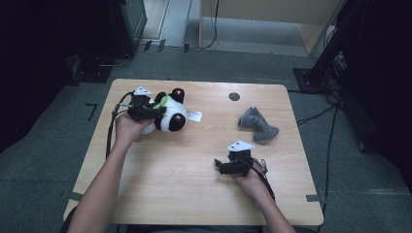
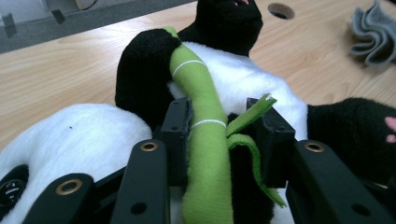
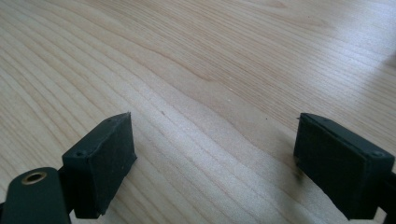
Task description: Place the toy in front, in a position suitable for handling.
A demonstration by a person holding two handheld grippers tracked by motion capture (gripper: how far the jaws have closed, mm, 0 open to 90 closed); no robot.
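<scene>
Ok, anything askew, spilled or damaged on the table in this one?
Nothing spilled or visibly damaged. The panda plush lies on its side, with the left gripper closed on its green bamboo stalk. A grey cloth sits crumpled near the right edge. The right gripper hangs open over bare table.

Your right gripper [image 3: 215, 158] sits low over the pale wood-grain tabletop [image 3: 196, 56], its two black jaws spread wide apart with nothing between them, their shadow falling on the bare wood beneath.
</scene>
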